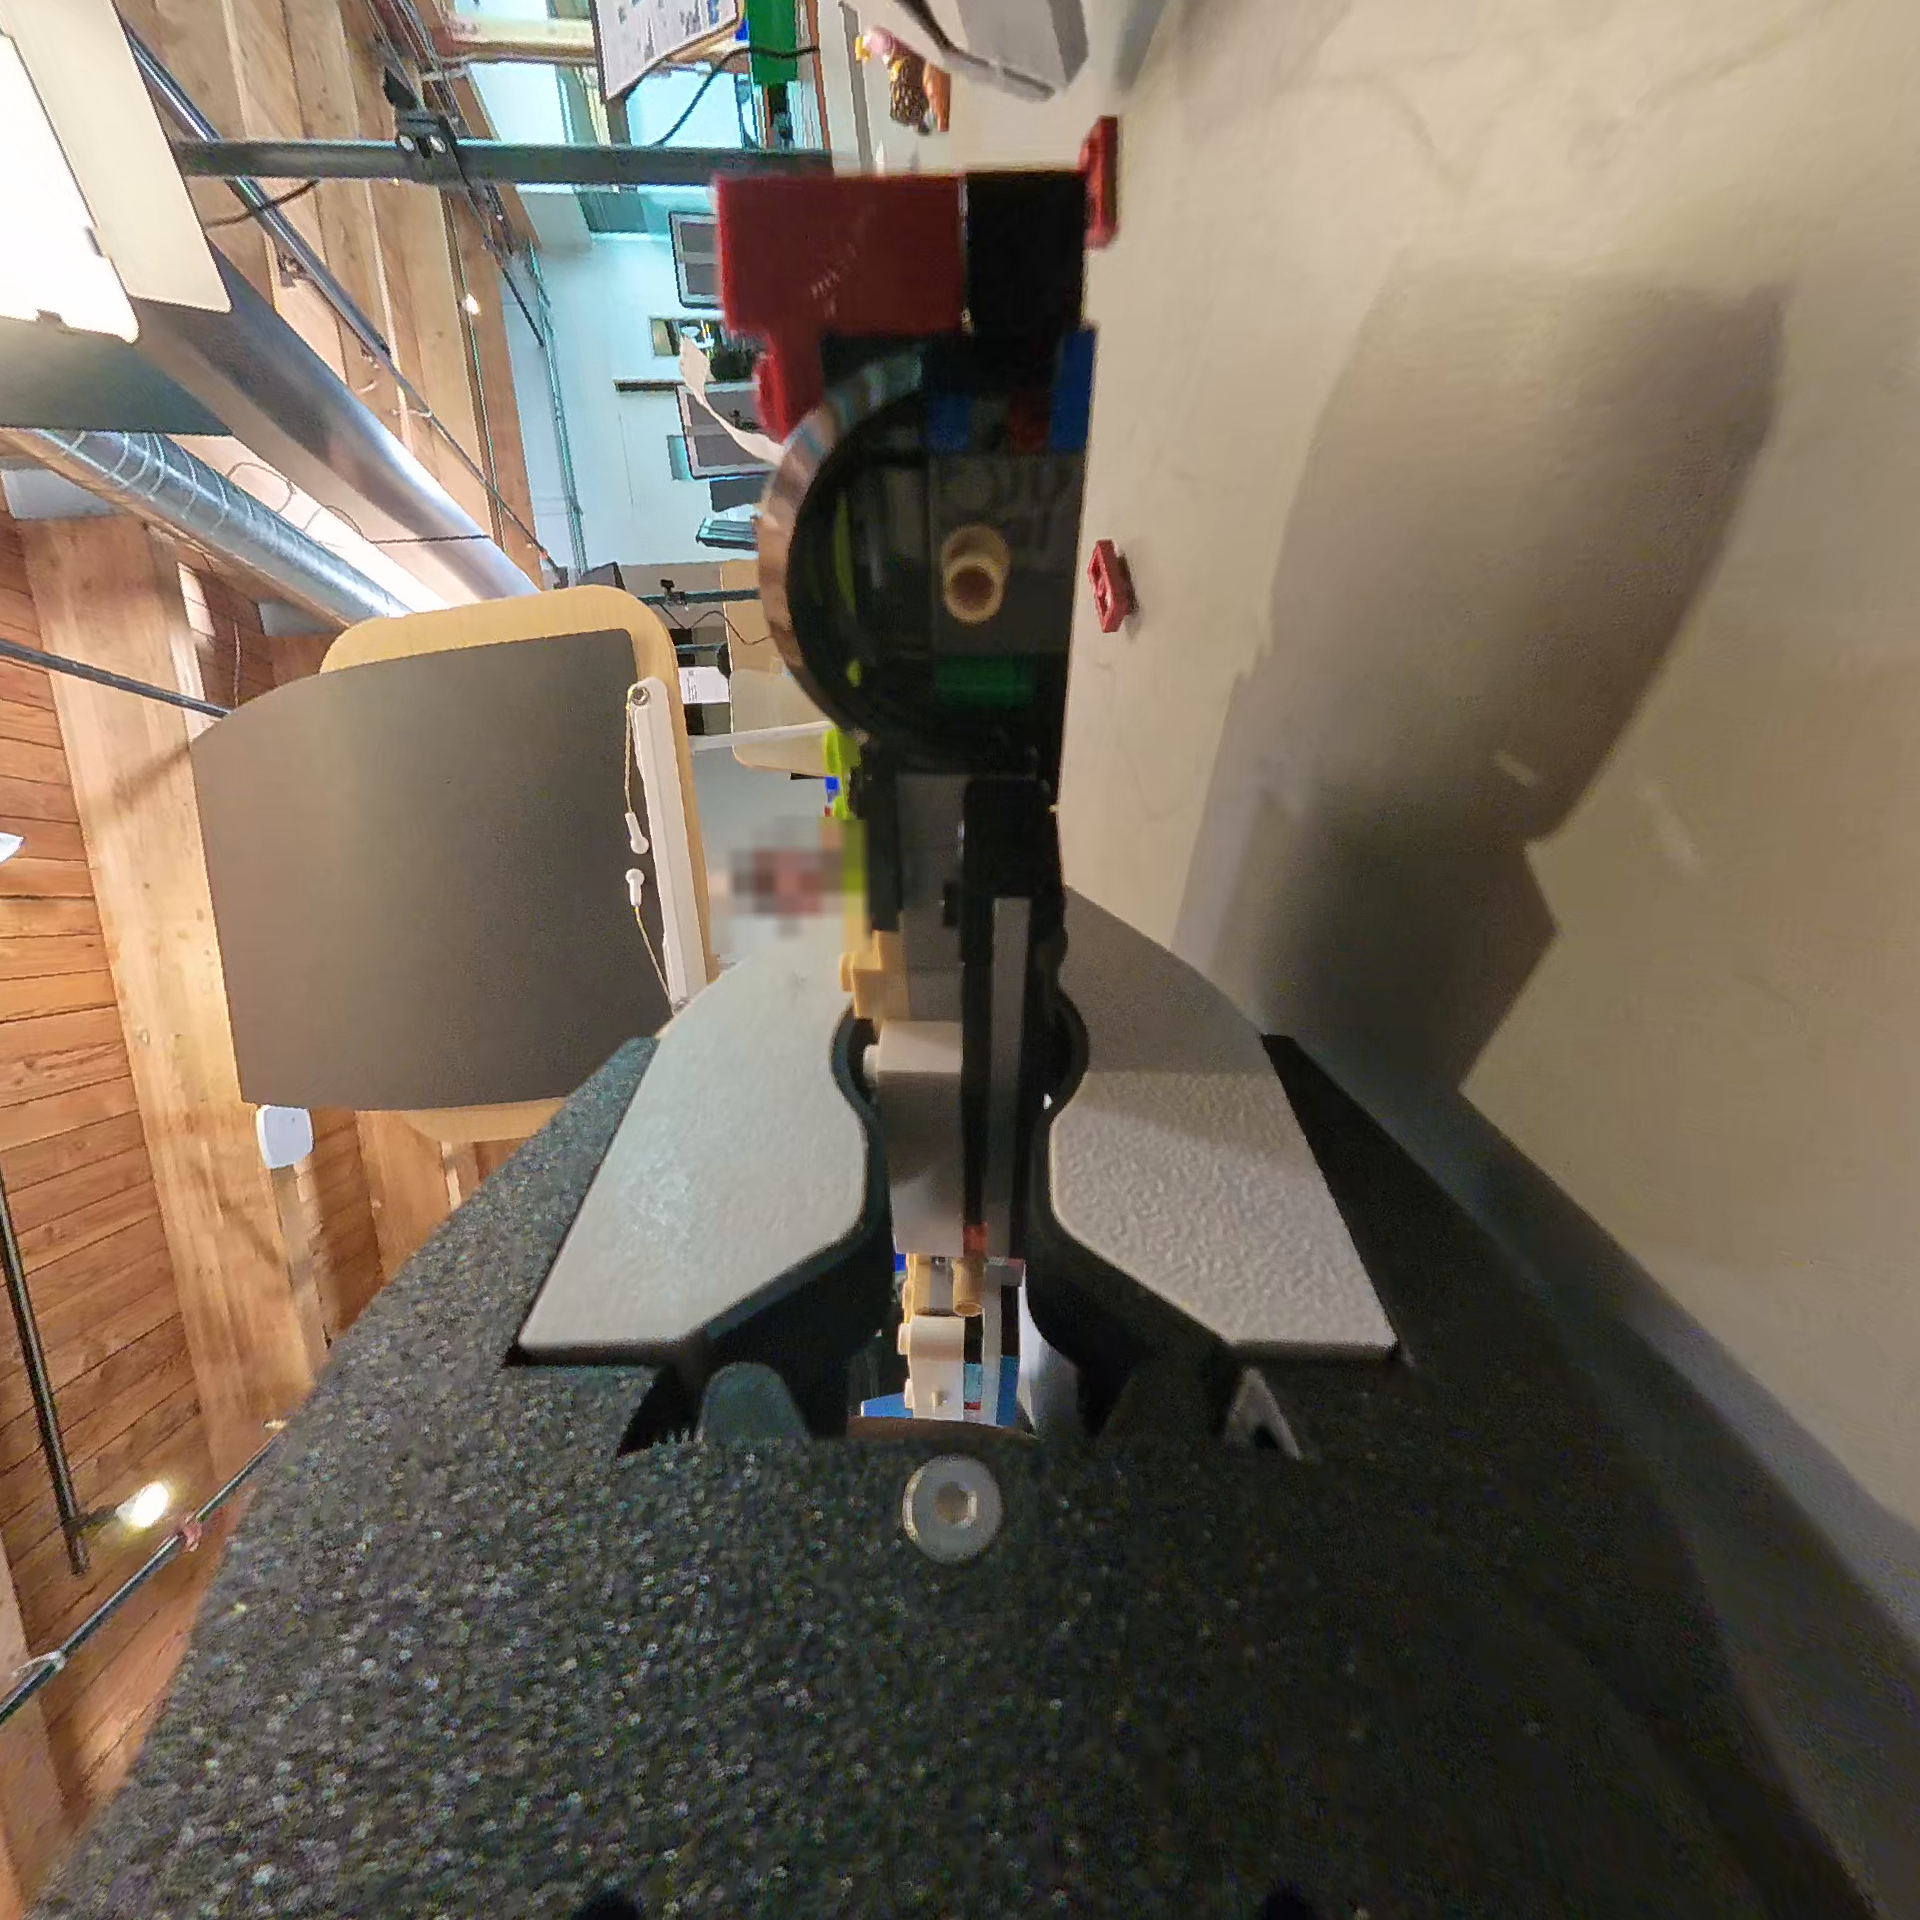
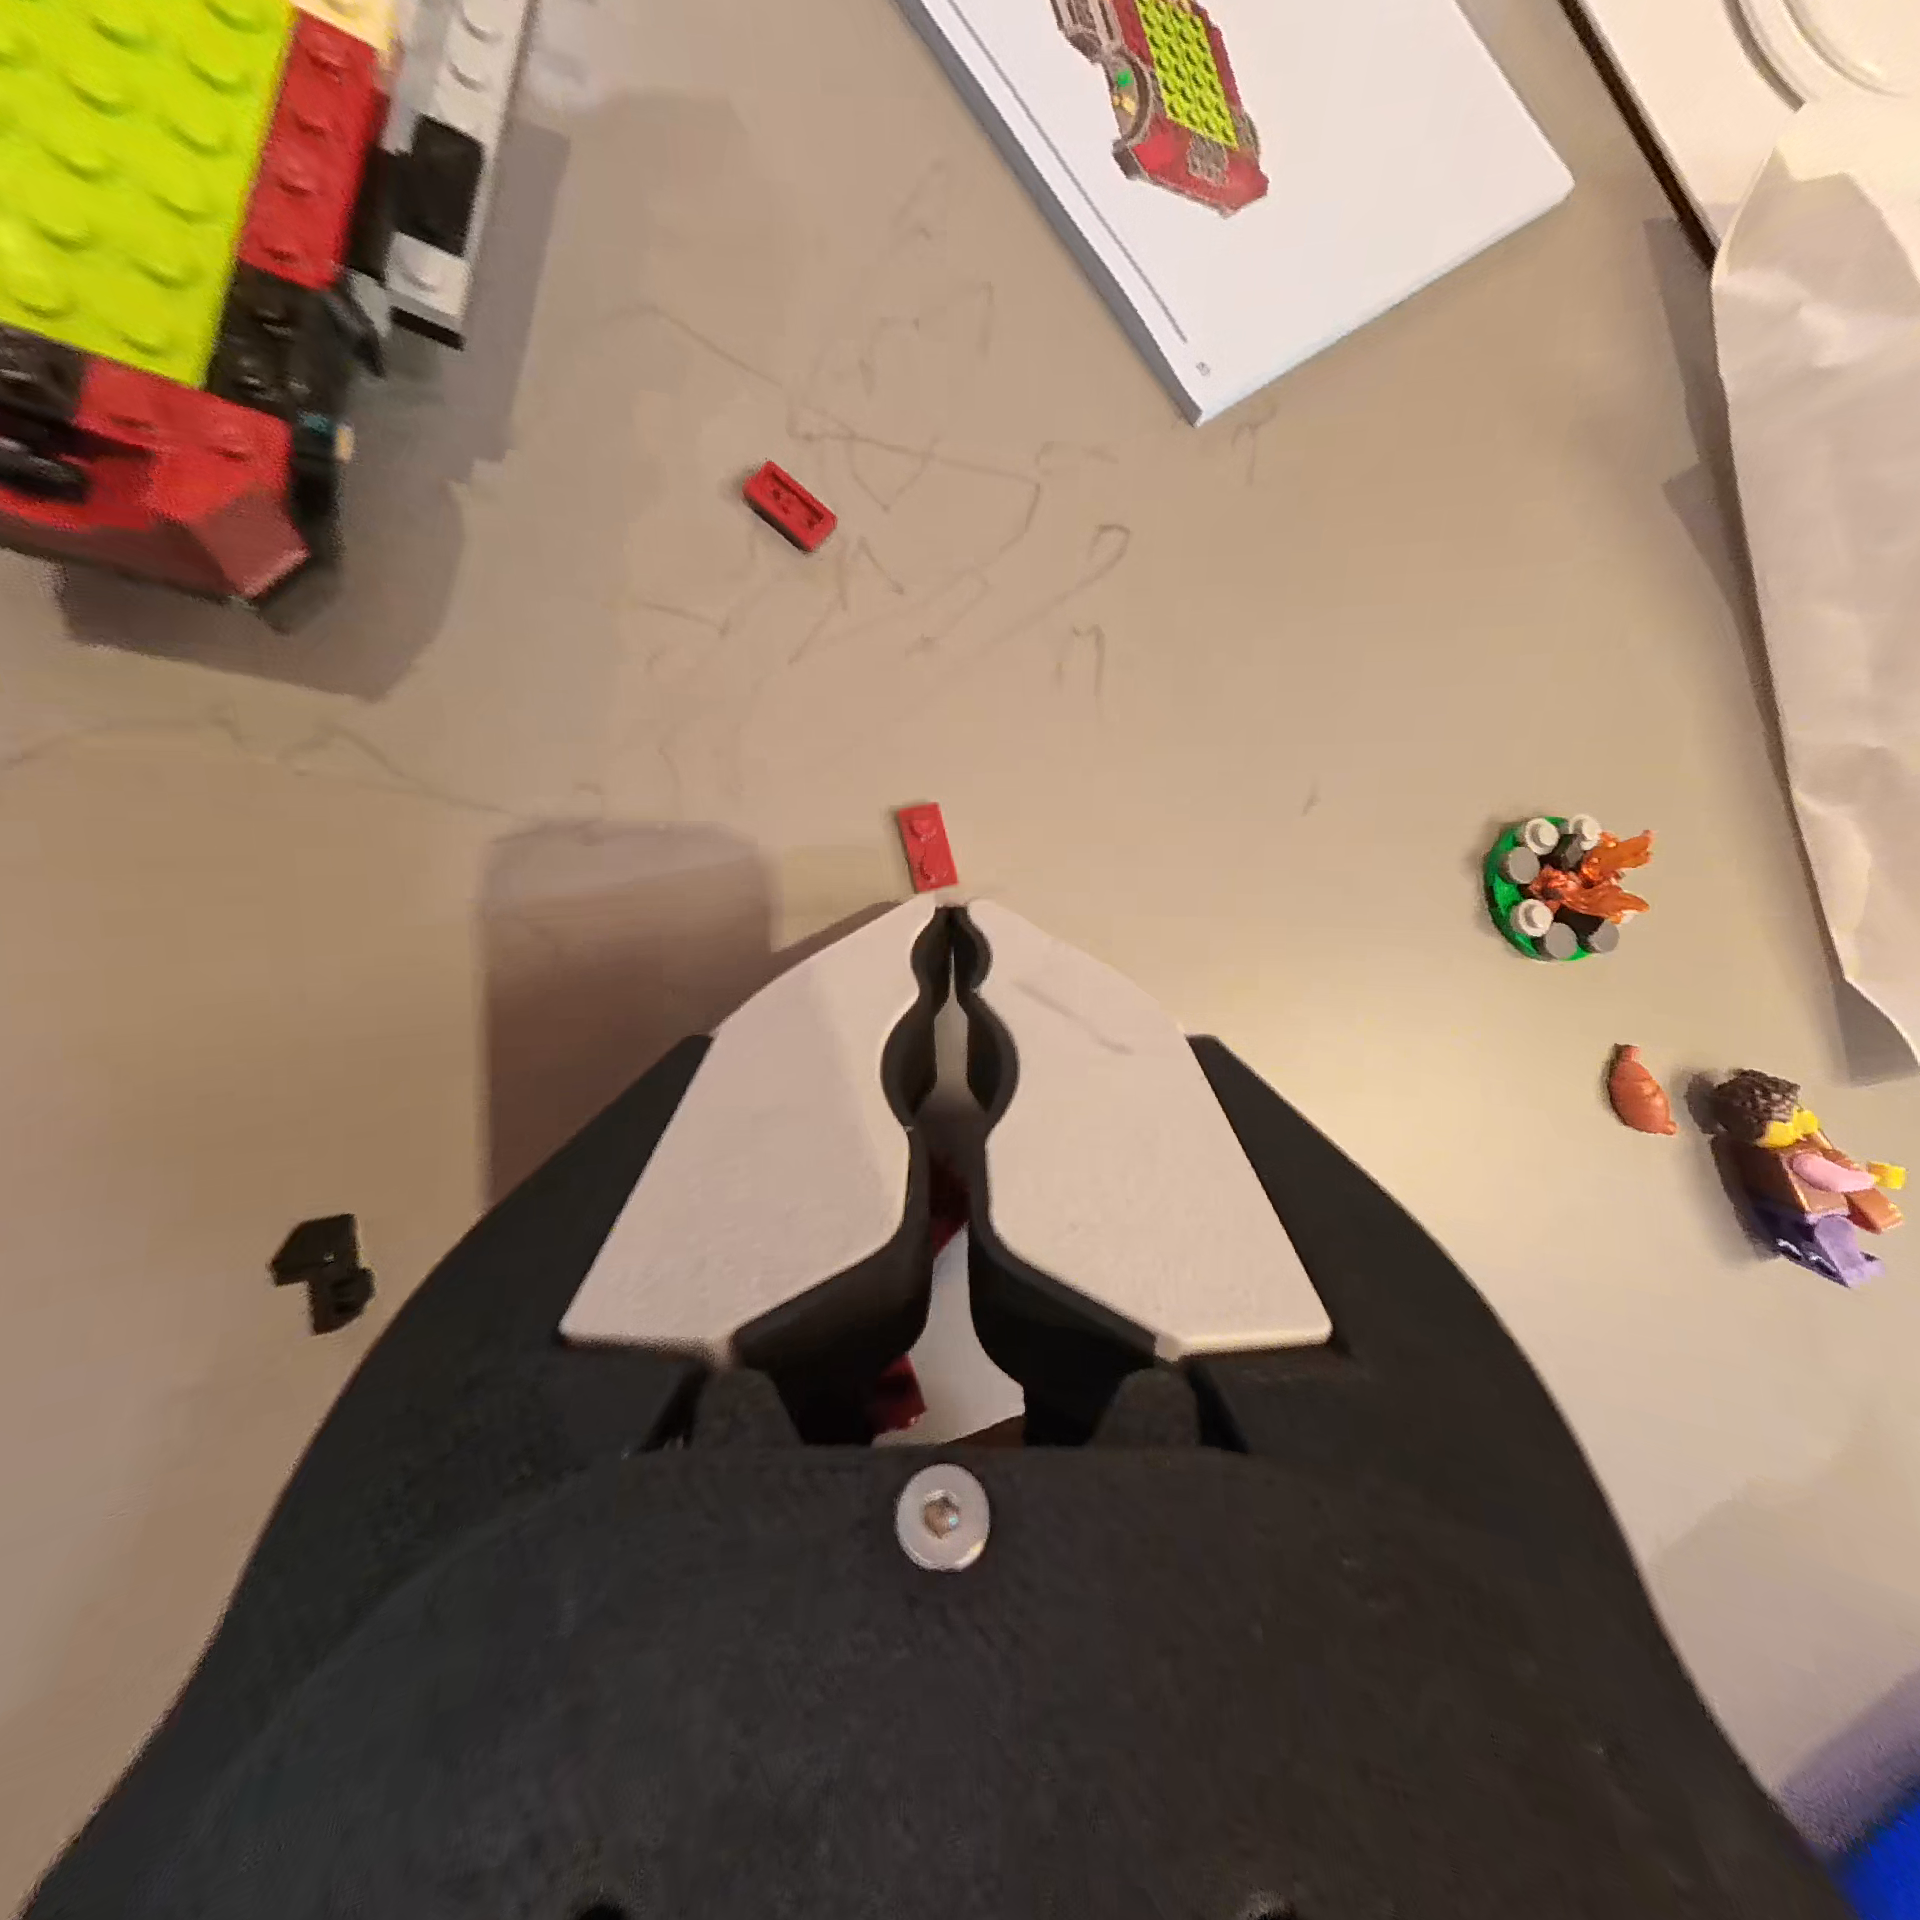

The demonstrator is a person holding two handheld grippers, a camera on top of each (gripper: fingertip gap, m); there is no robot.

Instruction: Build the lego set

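Observation:
In the left wrist view my left gripper (image 1: 956, 966) is shut on the lego build (image 1: 935, 499), a long model of black, grey, red and tan bricks with a round dark part. The model sticks out forward between the pads, beside the table (image 1: 1455, 312). In the right wrist view the same build (image 2: 156, 260), with a lime-green top and red sides, is at the top left. My right gripper (image 2: 951, 914) is shut with its tips together and nothing between them. A small red plate (image 2: 928, 847) lies on the table just beyond the tips, studs up.
A second red plate (image 2: 790, 504) lies farther ahead. An instruction booklet (image 2: 1299, 156) is at the top, a white paper bag (image 2: 1849, 520) at the right. A green campfire piece (image 2: 1569, 883), a brown piece (image 2: 1642, 1101), a minifigure (image 2: 1797, 1174) and a black piece (image 2: 324, 1273) lie around. Left tips to right tips: about 15 centimeters. The left gripper is farther from the green campfire piece (image 2: 1569, 883), some 25 centimeters, than the right, some 12 centimeters.

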